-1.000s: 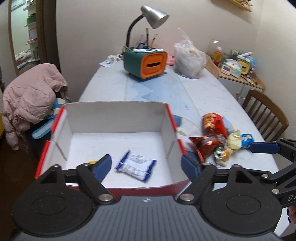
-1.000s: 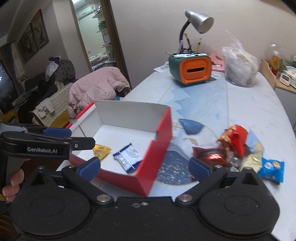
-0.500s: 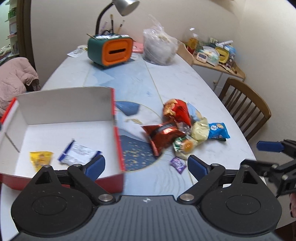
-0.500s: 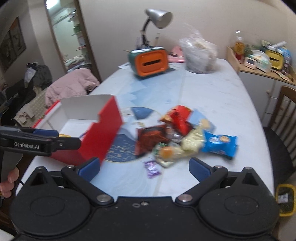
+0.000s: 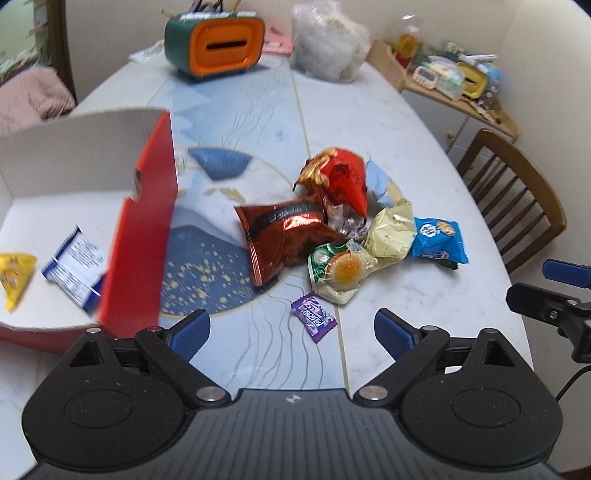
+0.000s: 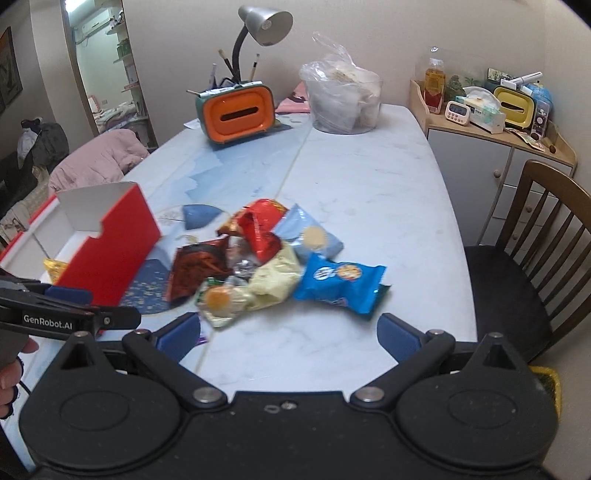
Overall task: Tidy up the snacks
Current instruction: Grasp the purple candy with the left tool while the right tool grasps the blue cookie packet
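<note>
Since a second ago both views have swung off the red box (image 5: pixel 144 236) toward the snack pile; the box, then centred before the left claw (image 5: pixel 291 328), now sits at its 9 o'clock. The left claw spread wider at first and stands fully spread, nothing between its pads. The right claw (image 6: pixel 288 328) is spread as well, empty, as before.

Left to right on the bench (image 5: pixel 369 122): the box holds a yellow triangular packet (image 5: pixel 14 273) and a blue-white wrapper (image 5: pixel 75 266); a purple candy (image 5: pixel 313 316) lies alone just ahead of the left claw; at its 12 o'clock the pile, with a dark red foil bag (image 5: pixel 284 236), a red chip bag (image 5: pixel 340 177), a green-orange packet (image 5: pixel 340 269), a pale yellow packet (image 5: pixel 391 232) and a blue cookie pack (image 5: pixel 437 238) at the right edge.

Far end: an orange-faced organizer (image 6: pixel 236 110) with a desk lamp (image 6: pixel 264 22), then a clear plastic bag (image 6: pixel 343 99). A wooden chair (image 6: pixel 546 221) stands at 3 o'clock.
</note>
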